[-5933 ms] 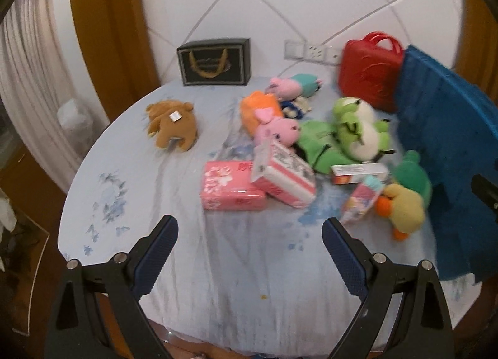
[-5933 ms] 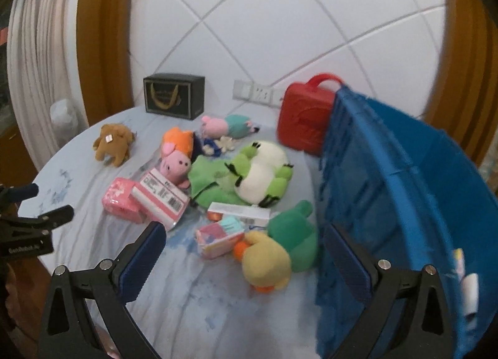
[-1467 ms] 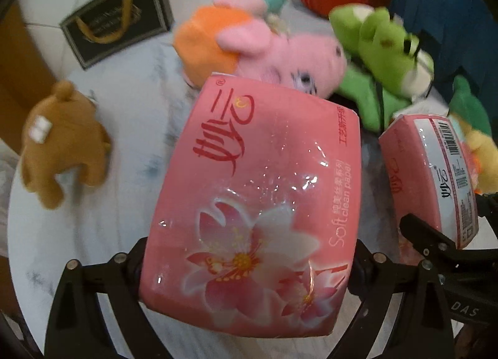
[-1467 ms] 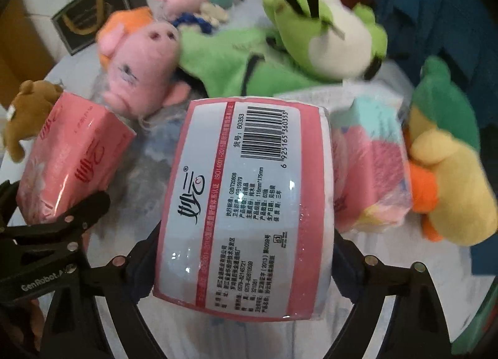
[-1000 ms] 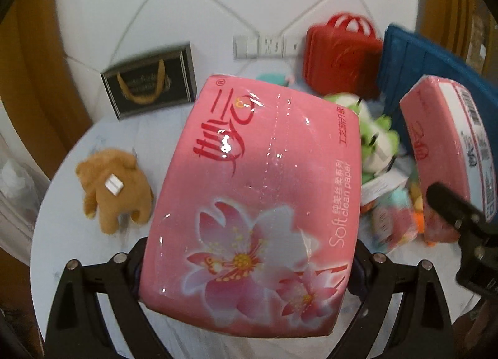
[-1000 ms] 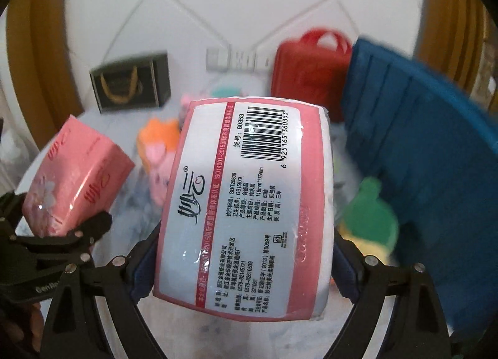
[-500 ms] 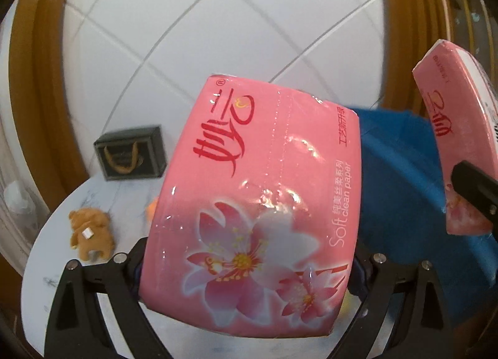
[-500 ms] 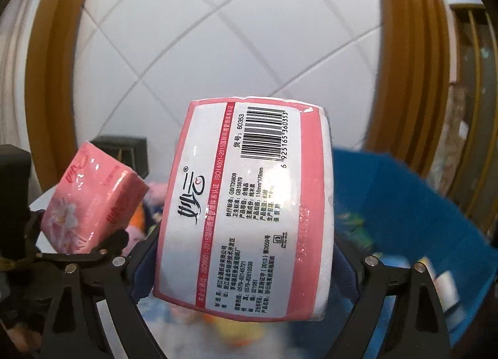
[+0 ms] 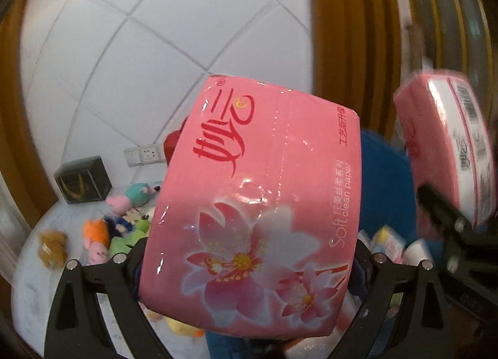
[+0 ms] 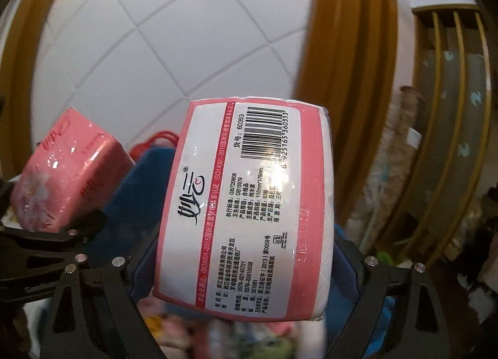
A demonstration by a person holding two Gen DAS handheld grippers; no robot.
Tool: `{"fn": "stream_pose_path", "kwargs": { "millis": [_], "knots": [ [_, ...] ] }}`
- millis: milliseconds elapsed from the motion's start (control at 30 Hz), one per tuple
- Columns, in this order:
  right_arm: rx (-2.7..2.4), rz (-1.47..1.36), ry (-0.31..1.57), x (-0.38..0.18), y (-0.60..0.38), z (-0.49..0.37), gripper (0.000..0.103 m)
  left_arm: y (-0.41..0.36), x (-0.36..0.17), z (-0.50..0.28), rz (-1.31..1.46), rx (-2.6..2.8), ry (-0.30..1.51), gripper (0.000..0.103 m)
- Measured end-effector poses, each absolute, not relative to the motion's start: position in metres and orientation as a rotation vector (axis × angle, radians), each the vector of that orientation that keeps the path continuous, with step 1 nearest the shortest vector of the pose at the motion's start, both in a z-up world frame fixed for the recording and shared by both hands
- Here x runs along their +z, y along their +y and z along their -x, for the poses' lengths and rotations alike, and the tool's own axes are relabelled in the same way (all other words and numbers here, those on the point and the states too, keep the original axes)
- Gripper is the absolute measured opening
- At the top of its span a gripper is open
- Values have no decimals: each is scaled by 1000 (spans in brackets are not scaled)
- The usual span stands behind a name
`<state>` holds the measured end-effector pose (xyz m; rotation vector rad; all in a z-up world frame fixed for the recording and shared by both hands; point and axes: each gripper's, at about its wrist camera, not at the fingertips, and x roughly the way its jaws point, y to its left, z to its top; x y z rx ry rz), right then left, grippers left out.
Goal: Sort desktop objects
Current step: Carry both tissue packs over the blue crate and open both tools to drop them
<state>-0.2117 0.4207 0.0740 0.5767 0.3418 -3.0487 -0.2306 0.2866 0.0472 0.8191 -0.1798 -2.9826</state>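
Pink tissue pack (image 9: 252,212) is clamped in left hand-held gripper (image 9: 249,268), barcode pack (image 10: 246,219) in right hand-held gripper (image 10: 246,265), both over blue bin (image 9: 382,191). Plush toys (image 9: 96,240) are seen at surface (image 9: 28,290) far edge, w/ white tiled wall (image 9: 155,47) behind.

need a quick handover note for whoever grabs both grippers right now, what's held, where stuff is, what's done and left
Left gripper: shut on the flower-print tissue pack, held in the air.
Right gripper: shut on the barcode-side tissue pack, also in the air.
Both packs are up by the blue bin; some small items already lie in it.
Done: both packs are off the table.
Left: drop the packs, probably into the bin, then sort the plush toys on the table.
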Motion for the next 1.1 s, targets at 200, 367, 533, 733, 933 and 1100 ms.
{"fn": "stream_pose_path", "kwargs": {
  "millis": [200,367,533,733,933,1100],
  "knots": [
    [-3032,-664,301,62,459,228,92,295,55,233,-866,-2969,-92,95],
    [-3012,-686,326,61,474,241,92,312,49,239,-937,-2977,-76,95],
    [-3000,-709,341,56,484,242,92,336,47,239,-964,-2981,-120,98],
    [-3028,-702,346,56,495,240,103,345,43,242,-980,-2943,-143,98],
    [-3015,-694,352,55,495,230,103,343,41,233,-961,-2943,-162,98],
    [-2997,-715,317,51,500,223,103,344,38,219,-935,-2949,-208,98]
  ]
}}
